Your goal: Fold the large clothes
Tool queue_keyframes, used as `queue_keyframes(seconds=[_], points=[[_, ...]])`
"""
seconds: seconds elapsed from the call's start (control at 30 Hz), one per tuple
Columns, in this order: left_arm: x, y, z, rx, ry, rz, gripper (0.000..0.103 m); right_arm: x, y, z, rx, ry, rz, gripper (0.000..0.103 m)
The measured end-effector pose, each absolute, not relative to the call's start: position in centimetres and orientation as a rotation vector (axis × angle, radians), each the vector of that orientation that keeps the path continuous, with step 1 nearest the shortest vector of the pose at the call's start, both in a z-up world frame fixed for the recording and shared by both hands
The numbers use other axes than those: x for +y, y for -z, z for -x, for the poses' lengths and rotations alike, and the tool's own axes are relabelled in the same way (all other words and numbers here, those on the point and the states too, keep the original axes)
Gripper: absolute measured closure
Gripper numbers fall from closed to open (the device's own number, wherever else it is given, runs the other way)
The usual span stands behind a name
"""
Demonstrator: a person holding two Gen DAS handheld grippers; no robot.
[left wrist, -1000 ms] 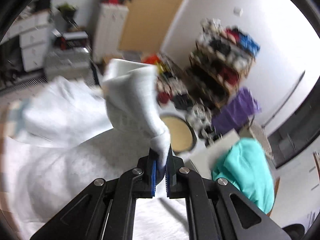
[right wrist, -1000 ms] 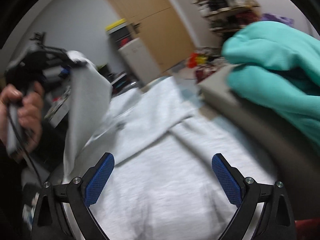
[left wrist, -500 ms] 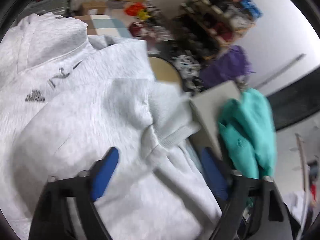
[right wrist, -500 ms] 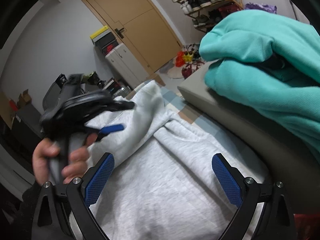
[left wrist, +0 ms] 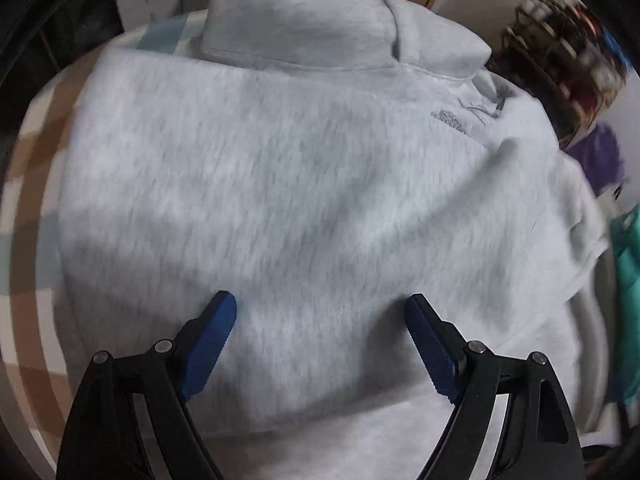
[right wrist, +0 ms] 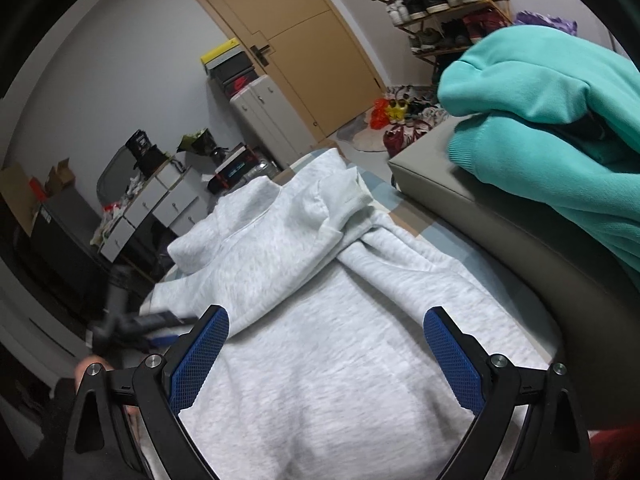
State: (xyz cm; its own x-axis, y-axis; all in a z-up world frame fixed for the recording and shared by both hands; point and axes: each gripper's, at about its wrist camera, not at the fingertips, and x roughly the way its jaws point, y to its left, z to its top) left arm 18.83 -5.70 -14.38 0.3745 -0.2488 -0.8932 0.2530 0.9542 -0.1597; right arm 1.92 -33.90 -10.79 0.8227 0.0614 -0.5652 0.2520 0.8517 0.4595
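One grey hooded sweatshirt covers most of the checked bed cover, with its hood at the far end and its hem toward the person. Its long axis runs away from both tools, hem near, hood far. A sleeve lies folded across the chest, cuff pointing toward the hood on the right side. A padded grey bench stands just beside the bed on the right and carries a teal garment, apart from the grey one.

Left gripper: fingers spread wide, nothing between the pads, tilted steeply down over the lower body of the sweatshirt. The picture is blurred, so contact with the cloth cannot be confirmed. In the right wrist view this tool shows as a dark smear at the left edge of the garment.

Right gripper: fingers likewise apart and empty, held at a shallower angle above the hem area, not visibly touching the cloth.

Assessment: sleeve folding appears done on at least one side; the lengthwise fold remains. The hem lies directly under and just ahead of both pairs of fingers, with the left tool lower and seemingly nearer the fabric. The next move likely calls for gripping the hem corners and carrying them toward the hood. Risk: the loose sleeve may slide off the chest during that lift.
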Motion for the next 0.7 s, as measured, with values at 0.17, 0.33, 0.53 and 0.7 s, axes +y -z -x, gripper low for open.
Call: queue_keyframes(seconds=[0.17,0.33,0.53,0.7], points=[[-8.6,13.8,-17.3,1.128,0.255,-0.068,0.019,-32.9,11.0,-2.9,0.641,0.09,-0.476,0.004],[-6.1,9.3,-11.7,1.042,0.283,0.244,0.02,-30.8,11.0,-5.4,0.719,-0.016,-0.414,0.004],[-2.4,4.8,-2.0,0.822,0.022,0.3,0.019,-23.9,7.1,-13.7,0.758,-0.145,-0.174,0.004],[1.2,4.7,1.5,0.746,-0.119,0.298,0.019,-17.9,9.4,-23.4,0.917,-0.171,0.018,0.007]])
